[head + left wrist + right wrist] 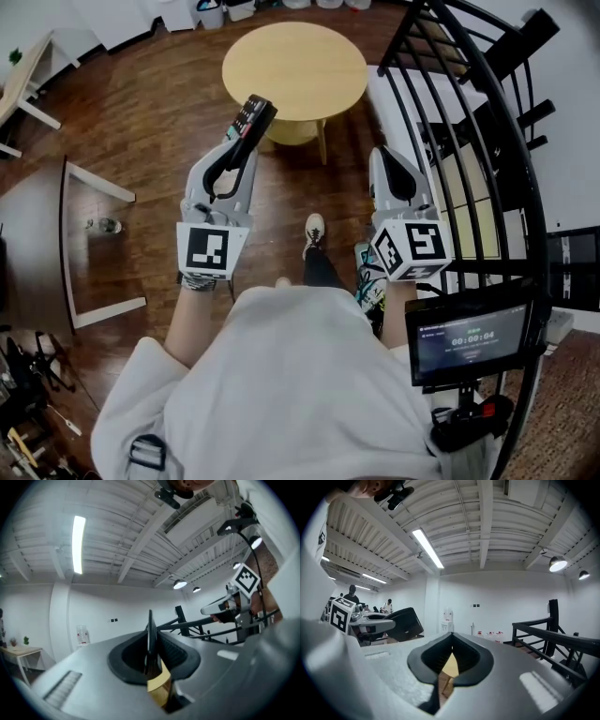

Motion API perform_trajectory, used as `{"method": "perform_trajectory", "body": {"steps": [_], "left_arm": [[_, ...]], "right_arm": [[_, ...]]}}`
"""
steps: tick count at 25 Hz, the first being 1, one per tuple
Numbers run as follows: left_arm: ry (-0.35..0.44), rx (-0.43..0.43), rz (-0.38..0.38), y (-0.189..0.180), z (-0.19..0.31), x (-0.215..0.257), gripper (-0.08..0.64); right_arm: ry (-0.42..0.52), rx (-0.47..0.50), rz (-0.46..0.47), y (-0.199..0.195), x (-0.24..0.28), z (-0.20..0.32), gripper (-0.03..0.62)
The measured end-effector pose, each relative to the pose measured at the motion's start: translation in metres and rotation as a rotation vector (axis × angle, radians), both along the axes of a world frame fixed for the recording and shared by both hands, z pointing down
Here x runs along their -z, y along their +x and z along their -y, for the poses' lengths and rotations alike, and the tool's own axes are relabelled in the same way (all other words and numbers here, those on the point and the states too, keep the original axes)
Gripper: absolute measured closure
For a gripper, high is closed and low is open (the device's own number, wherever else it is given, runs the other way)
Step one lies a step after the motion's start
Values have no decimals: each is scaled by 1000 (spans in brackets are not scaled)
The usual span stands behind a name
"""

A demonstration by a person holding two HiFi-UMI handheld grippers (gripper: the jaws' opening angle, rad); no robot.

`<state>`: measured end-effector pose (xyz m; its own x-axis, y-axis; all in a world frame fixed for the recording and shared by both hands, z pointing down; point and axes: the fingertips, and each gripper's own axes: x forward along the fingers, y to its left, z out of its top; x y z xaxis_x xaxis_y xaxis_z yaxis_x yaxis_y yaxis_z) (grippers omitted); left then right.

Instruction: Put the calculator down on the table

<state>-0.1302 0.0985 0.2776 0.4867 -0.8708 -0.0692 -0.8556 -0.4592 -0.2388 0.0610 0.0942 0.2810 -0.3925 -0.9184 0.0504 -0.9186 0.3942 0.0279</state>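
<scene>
The calculator (253, 114), black with coloured keys, sticks out of my left gripper (246, 136), which is shut on its lower end and holds it in the air just short of the round wooden table (295, 66). In the left gripper view the calculator (150, 630) shows edge-on as a thin dark blade clamped between the jaws, with the table (158, 684) below it. My right gripper (382, 155) is beside it to the right, shut with nothing in it. In the right gripper view its dark pads (436, 656) meet at the tip, and the calculator (402, 623) shows at the left.
A black metal railing (469, 141) curves along the right side, close to my right gripper. A white-framed desk (94, 244) stands at the left on the wooden floor. A small screen (469, 339) is mounted at the lower right. The person's shoe (314, 231) is below the table.
</scene>
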Motion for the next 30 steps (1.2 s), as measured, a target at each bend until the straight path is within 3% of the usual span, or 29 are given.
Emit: {"method": "perform_trajectory", "body": {"steps": [8,14,25,30], "left_arm": [[1,-5,13,24,68,2,492],[-2,16,14,55,145,4,492],[-18,50,-16,51,226,17,495],[-22,49,42,44,248,6,495]], "right_arm": [[-8,7,6,20,-3,70,592],[-7,34,-1,48,-1,152,592],[-8,65,-11,45,12,236,592],[-18,71,-15,43,10,257,592]]}}
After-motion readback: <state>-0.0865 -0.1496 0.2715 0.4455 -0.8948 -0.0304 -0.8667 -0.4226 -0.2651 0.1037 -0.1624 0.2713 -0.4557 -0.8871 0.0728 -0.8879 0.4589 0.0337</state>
